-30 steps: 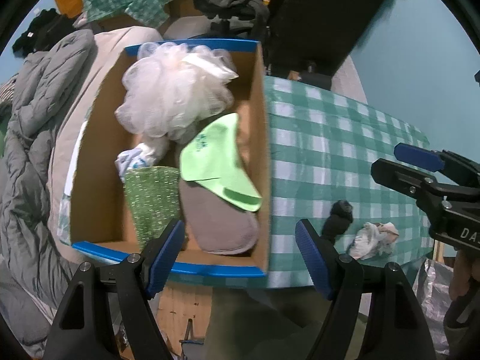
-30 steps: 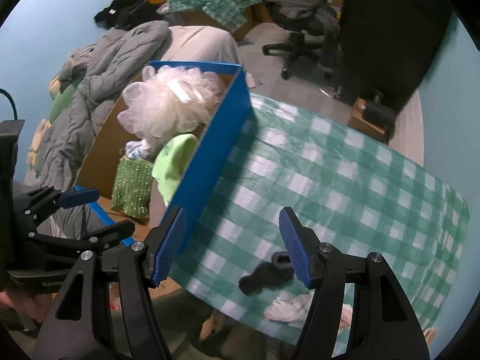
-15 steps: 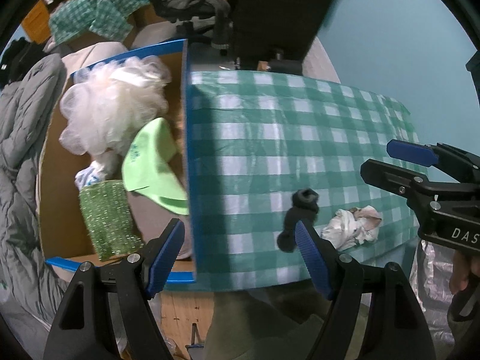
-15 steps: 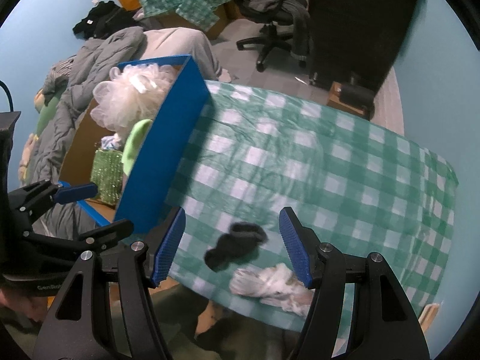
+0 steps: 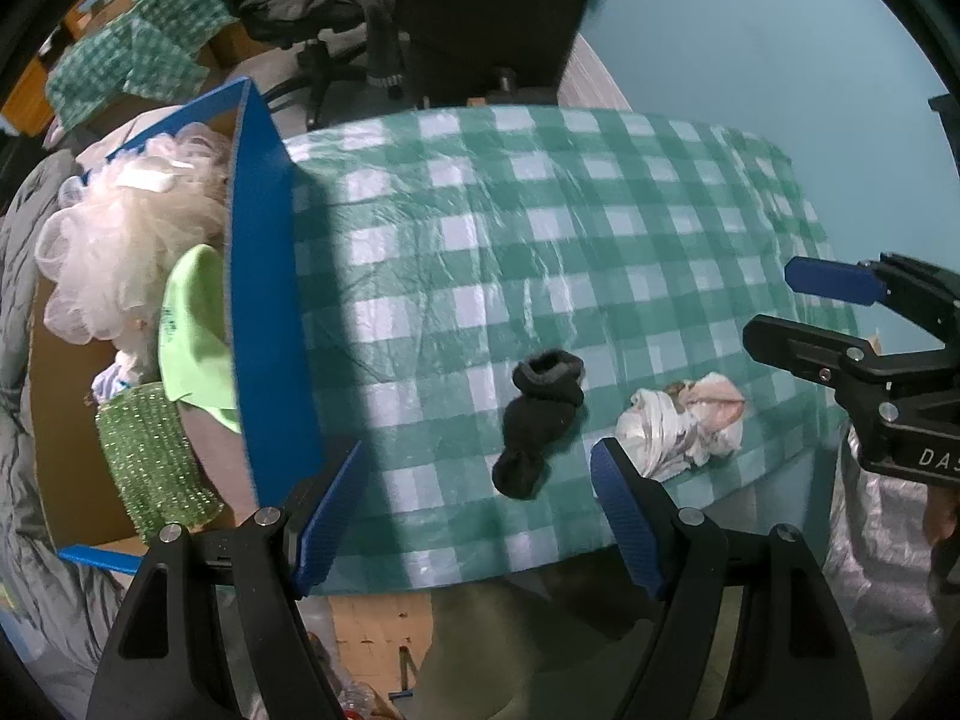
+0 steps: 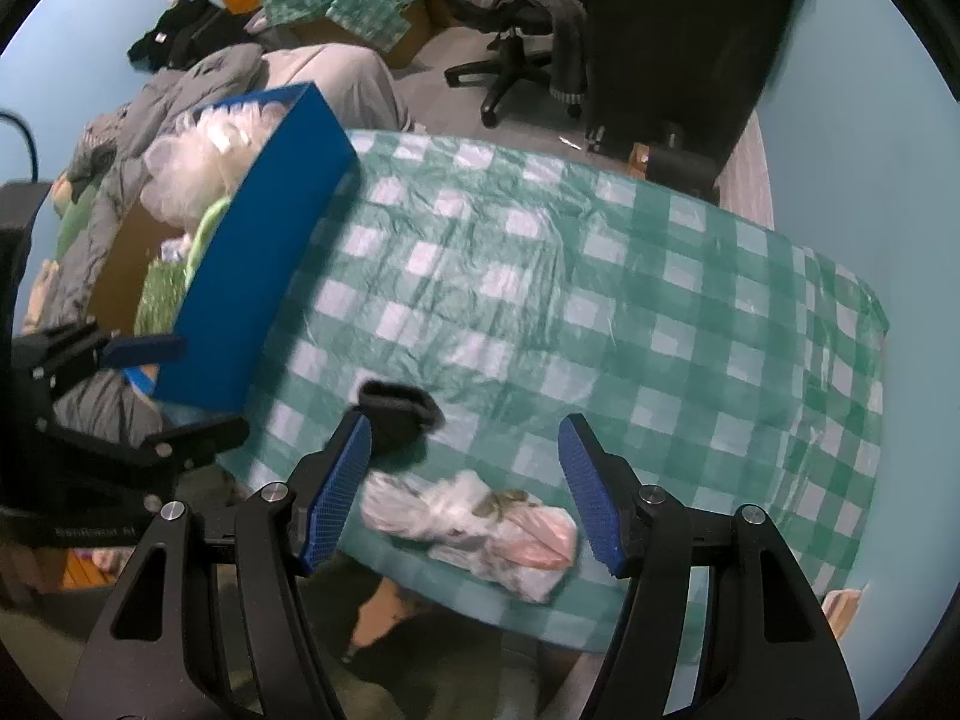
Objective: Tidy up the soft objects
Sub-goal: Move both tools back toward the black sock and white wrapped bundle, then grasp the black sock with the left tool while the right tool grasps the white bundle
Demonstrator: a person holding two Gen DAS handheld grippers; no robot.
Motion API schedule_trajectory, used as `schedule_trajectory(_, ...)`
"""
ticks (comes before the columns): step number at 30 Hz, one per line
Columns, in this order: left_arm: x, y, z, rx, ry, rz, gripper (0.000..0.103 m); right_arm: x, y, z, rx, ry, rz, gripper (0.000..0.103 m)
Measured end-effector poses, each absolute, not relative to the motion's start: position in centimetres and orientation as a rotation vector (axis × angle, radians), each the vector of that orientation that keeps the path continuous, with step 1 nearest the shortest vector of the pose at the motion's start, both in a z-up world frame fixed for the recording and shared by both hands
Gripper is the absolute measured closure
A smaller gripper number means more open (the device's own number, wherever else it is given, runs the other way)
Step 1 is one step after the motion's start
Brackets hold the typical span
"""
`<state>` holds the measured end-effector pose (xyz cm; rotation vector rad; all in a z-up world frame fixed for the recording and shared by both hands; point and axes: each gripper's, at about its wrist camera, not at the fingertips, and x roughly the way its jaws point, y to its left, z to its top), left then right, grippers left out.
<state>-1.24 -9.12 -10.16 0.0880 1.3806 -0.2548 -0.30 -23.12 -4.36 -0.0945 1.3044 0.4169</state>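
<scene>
Currently, left tongs [image 5: 480,501]: spread wide, holding nothing, above the near edge of the green-and-white checked tablecloth [image 5: 540,228].
Right tongs [image 6: 465,486]: spread wide, holding nothing, over the crumpled white-and-pink cloth bundle [image 6: 474,525].
Black rolled sock [image 5: 537,420]: on the cloth, between the left tongs' fingers and just ahead of them; the bundle lies beside it, toward the right tongs.
Blue-sided cardboard box [image 5: 267,300]: left of both tongs.
Box contents: white mesh bath pouf [image 5: 126,252], lime-green cloth cap [image 5: 198,330], sparkly green knitted piece [image 5: 153,456].
</scene>
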Motion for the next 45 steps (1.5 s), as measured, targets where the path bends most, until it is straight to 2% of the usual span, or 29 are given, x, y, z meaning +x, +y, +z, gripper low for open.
schedule_trajectory(12,-2.6,-10.5,-14.4,0.163,1.434,-0.261,0.025,-3.6,-23.8,-9.5,-0.194,1.373,0.535,0.038)
schedule_trajectory(37,-2.9,-11.0,-18.5,0.185,1.485,-0.288,0.025,-5.0,-21.6,-16.5,-0.387,1.421,0.616,0.038)
schedule_trajectory(39,-2.7,-10.7,-18.7,0.182,1.487,-0.288,0.025,-4.6,-22.1,-16.6,-0.347,1.428,0.600,0.045)
schedule_trajectory(41,-2.4,-10.6,-18.9,0.178,1.488,-0.289,0.025,-4.1,-22.8,-16.6,-0.287,1.431,0.576,0.056)
schedule_trajectory(45,-1.6,-10.6,-19.1,0.170,1.488,-0.290,0.025,-2.9,-24.4,-16.2,-0.163,1.428,0.519,0.064)
